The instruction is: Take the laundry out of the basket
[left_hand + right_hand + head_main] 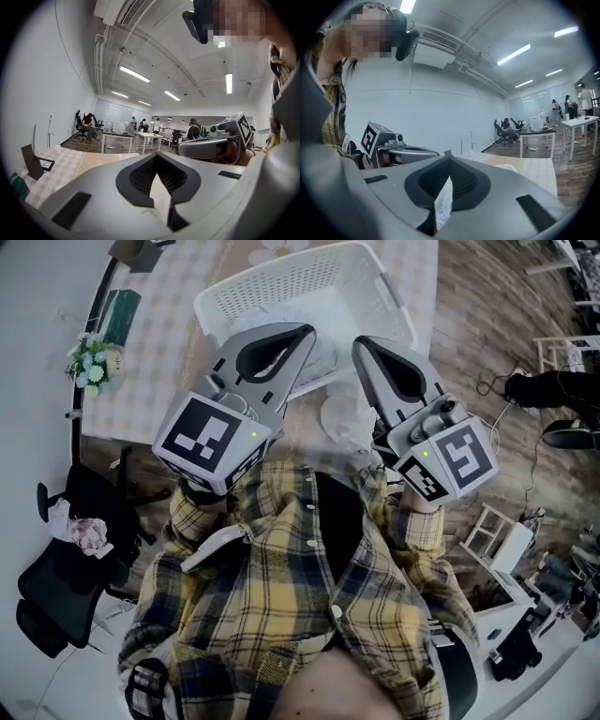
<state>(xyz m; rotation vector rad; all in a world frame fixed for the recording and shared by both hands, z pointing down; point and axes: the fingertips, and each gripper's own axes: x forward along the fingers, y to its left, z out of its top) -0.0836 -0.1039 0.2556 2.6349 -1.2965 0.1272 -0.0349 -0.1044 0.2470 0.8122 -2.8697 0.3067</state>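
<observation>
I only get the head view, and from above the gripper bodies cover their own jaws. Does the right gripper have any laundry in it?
Observer: Yes. The right gripper view shows the right gripper closed on a white textured cloth that hangs down between its jaws.
Operator: And the left one?
Observer: The left gripper is closed too, with a pale strip of fabric pinched between its jaws.

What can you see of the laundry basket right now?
The basket is white, looks like plastic, rectangular with rounded corners, a thick rim and rows of slots in its walls. It stands upright on the checked tablecloth, open side up. The left gripper and right gripper hide its near edge; white cloth shows there.
</observation>
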